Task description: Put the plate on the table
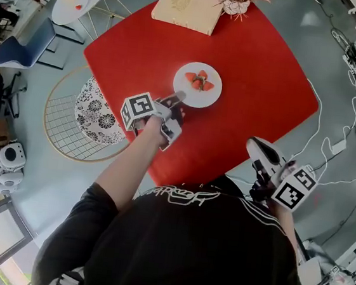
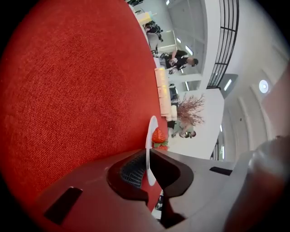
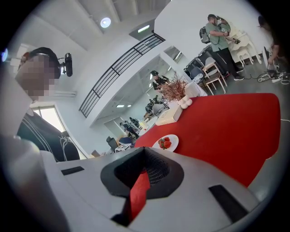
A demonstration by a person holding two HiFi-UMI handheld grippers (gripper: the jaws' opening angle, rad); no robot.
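Note:
A small white plate (image 1: 204, 95) carrying strawberries (image 1: 200, 80) lies level over the middle of the red table (image 1: 255, 83). My left gripper (image 1: 177, 98) is shut on the plate's near rim. In the left gripper view the plate (image 2: 150, 136) appears edge-on, its rim pinched between the jaws of the left gripper (image 2: 147, 164), with a strawberry (image 2: 158, 135) beyond. Whether the plate rests on the cloth I cannot tell. My right gripper (image 1: 255, 151) hangs off the table's near right edge, shut and holding nothing. In its own view the right gripper (image 3: 141, 156) faces the plate (image 3: 172, 146).
A cream book (image 1: 188, 10) and a vase of dried flowers (image 1: 235, 1) stand at the table's far side. A wire chair with a patterned cushion (image 1: 98, 113) is at the left. Cables (image 1: 330, 150) lie on the floor at the right. People stand in the background (image 3: 220, 38).

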